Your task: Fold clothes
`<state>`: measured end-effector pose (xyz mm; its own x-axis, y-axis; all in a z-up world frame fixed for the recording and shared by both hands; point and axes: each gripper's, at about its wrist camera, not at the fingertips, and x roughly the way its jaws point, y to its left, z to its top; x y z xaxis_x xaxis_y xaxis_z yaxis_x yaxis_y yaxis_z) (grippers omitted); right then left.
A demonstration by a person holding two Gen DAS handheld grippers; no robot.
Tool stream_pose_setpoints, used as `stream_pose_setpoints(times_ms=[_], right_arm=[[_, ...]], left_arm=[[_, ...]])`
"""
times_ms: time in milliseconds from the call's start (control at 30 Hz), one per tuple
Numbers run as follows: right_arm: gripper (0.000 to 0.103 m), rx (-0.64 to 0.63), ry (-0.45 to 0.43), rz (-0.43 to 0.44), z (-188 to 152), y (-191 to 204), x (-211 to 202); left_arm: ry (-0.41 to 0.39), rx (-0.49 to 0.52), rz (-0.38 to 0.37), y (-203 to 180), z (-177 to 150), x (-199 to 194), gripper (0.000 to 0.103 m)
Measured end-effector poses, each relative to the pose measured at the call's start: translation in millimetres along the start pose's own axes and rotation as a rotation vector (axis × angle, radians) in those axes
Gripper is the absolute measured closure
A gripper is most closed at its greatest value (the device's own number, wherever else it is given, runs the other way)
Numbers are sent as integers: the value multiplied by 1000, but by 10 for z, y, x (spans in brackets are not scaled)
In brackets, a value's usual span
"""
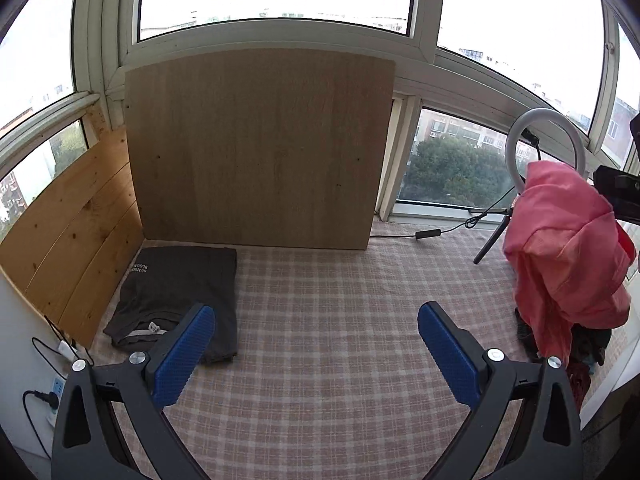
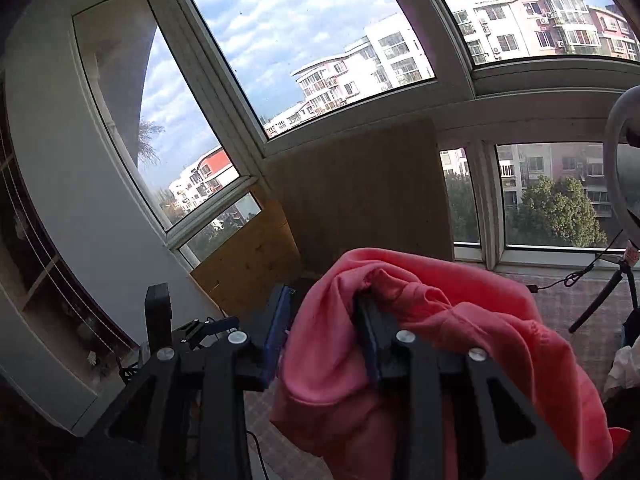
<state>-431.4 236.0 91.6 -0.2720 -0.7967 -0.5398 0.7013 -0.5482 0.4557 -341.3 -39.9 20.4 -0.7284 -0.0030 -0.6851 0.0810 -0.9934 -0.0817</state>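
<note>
A pink garment (image 1: 560, 240) hangs bunched in the air at the right side of the checked tablecloth (image 1: 340, 300). My right gripper (image 2: 324, 296) is shut on it: thick pink fabric (image 2: 460, 320) fills the gap between the blue pads and drapes over the right finger. The left wrist view shows that gripper (image 1: 618, 192) only as a black body at the right edge. My left gripper (image 1: 316, 312) hovers open over the cloth with nothing between its fingers. A folded dark grey shirt (image 1: 180, 280) with white lettering lies at the back left, just beyond the left finger.
A tall wooden board (image 1: 260, 148) leans against the windows behind the table, with pine planks (image 1: 80, 232) on the left. A ring light (image 1: 548, 114) on a small tripod and its cable (image 1: 428, 234) stand at the back right. Dark clothes (image 1: 588, 344) are piled under the pink garment.
</note>
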Motion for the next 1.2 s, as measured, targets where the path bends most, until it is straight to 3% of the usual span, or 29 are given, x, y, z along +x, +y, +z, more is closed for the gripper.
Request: stream_pose_setpoints(times_ms=[33,67,167,200,233,300,400,467,567,700,733,767,800,833,867,1000,1133,1200], right_arm=[[53,34,92,-32,-29,-90,268],[53,47,124,-60,-80,-174,388],[52,40,112,-187,-313,-551,427],[49,38,110,-258,-416,-717,428],[38,44,124,-317,-535,-901,446],[35,68,182,-433,-774,-1313,578],[35,97,309,-527,-1202,-1868,797],[35,132,361,-505,-1441,-2094,973],[35,157,384,-383,-1559,-2116,1313],[35,-21,440,-369,-1498,-1927,1881],[35,-66,471,-390,-1509,-1918,2017],[37,-90,497,-397,-1518,-1926,2115],[42,-76,503,-369,-1503,-1942,2134],[72,-55,502,-339,-1480,-1961,2135],[101,-11,479,-303,-1425,-1989,2061],[101,47,322,-278,-1105,-1930,1525],[101,-19,164,-275,-688,-1628,848],[75,-71,197,-336,-672,-1590,798]], left_arm=[[5,5,22,95,-1,38,1],[20,15,35,157,-15,104,1],[86,44,46,262,-85,392,1],[123,63,25,247,-127,545,1],[160,83,2,230,-168,700,1],[241,122,-24,171,-274,1044,1],[330,176,-26,28,-446,1554,1],[385,208,-12,-54,-560,1887,1],[452,219,-18,-118,-681,2267,1],[506,227,-26,-216,-774,2600,4],[510,236,-18,-229,-786,2663,15],[520,223,-21,-220,-784,2700,43],[531,210,-25,-210,-782,2737,59],[539,171,-56,-172,-764,2740,87],[546,132,-87,-132,-746,2741,98],[487,84,-97,-31,-549,2449,98],[339,135,-135,-7,-172,1847,98],[301,159,-137,-20,-49,1713,98]])
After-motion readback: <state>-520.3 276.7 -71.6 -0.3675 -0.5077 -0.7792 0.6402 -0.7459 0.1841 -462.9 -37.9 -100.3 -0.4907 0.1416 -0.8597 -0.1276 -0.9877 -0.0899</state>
